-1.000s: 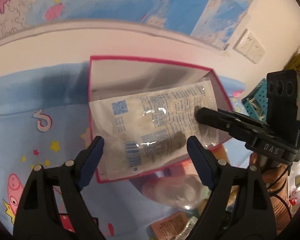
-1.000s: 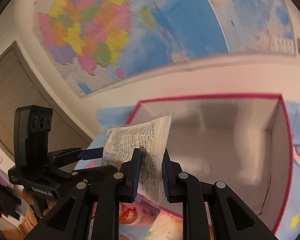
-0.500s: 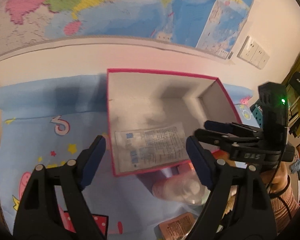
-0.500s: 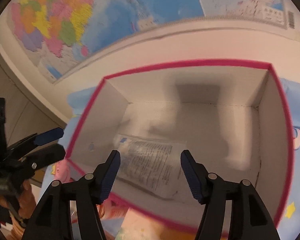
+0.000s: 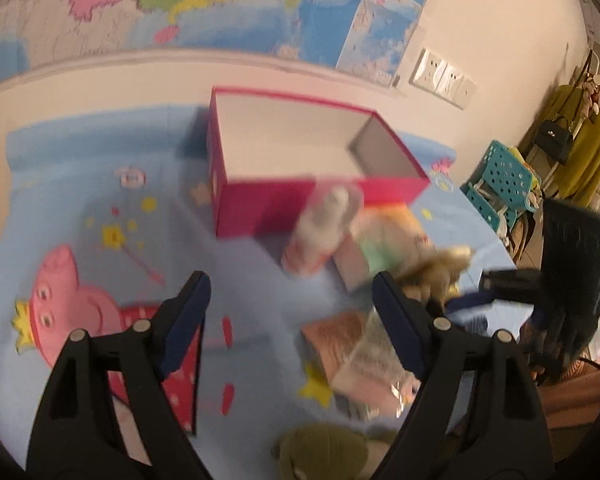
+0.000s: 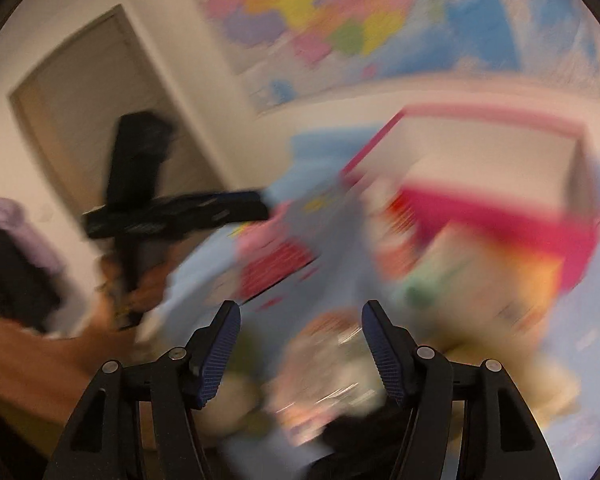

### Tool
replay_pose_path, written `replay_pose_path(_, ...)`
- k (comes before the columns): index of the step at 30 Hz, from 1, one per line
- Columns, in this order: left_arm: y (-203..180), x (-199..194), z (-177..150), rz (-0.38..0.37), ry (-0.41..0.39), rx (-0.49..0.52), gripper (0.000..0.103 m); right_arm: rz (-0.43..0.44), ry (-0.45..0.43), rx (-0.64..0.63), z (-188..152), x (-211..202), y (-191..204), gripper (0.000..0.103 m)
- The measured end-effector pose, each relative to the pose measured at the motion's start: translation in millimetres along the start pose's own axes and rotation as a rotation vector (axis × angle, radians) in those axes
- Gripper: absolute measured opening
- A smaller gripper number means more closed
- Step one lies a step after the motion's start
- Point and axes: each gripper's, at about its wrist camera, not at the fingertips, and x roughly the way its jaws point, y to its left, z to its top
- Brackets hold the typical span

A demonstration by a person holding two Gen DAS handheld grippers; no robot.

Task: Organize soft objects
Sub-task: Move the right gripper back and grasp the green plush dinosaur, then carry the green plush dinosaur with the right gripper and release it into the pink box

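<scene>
A: Both my grippers have pulled back from the pink box (image 5: pixel 320 204); the printed sachet I dropped stays inside, out of sight now.

B: Jaws?

A: Right gripper (image 6: pixel 300 344) has just opened and holds nothing; left gripper (image 5: pixel 292 312) is wide and empty. Remaining soft items (image 5: pixel 380 248) lie just in front of the box, so probably one of those next.

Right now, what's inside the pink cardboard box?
In the left wrist view, the pink cardboard box shows only bare pale inner walls. Its near wall hides the floor, so anything lying flat there can't be seen. The right wrist view is too blurred to help.
</scene>
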Motion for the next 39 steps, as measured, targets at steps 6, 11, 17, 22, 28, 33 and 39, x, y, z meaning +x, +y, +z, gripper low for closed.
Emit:
replay_pose_path(6,-8.5,4.7,-38.4,-0.011,0.063,0.006,0.084,0.086,0.155,0.014,-47.8,44.7,26.4,0.065)
replay_pose_path(11,-7.8,3.9,-62.9,-0.032,0.096,-0.013,0.083,0.11,0.193,0.019,-59.0,64.0,37.1,0.065)
replay_pose_path(17,-1.8,10.7,-75.2,-0.036,0.126,-0.04,0.083,0.011,0.181,-0.07,-54.9,79.5,53.7,0.071)
replay_pose_path(22,1.1,19.2,-84.5,-0.054,0.16,-0.056,0.083,-0.095,0.129,-0.147,-55.6,89.2,68.9,0.075)
replay_pose_path(28,3.6,23.8,-90.7,-0.108,0.188,-0.075,0.083,-0.099,0.099,-0.149,-51.5,88.7,58.3,0.049)
replay_pose_path(33,10.0,-1.3,-75.9,-0.152,0.112,-0.105,0.083,0.012,0.044,-0.103,-34.6,65.2,49.1,0.047)
replay_pose_path(39,17.0,-30.6,-46.3,-0.135,-0.012,-0.092,0.084,0.081,-0.019,0.013,2.3,45.0,14.6,0.047)
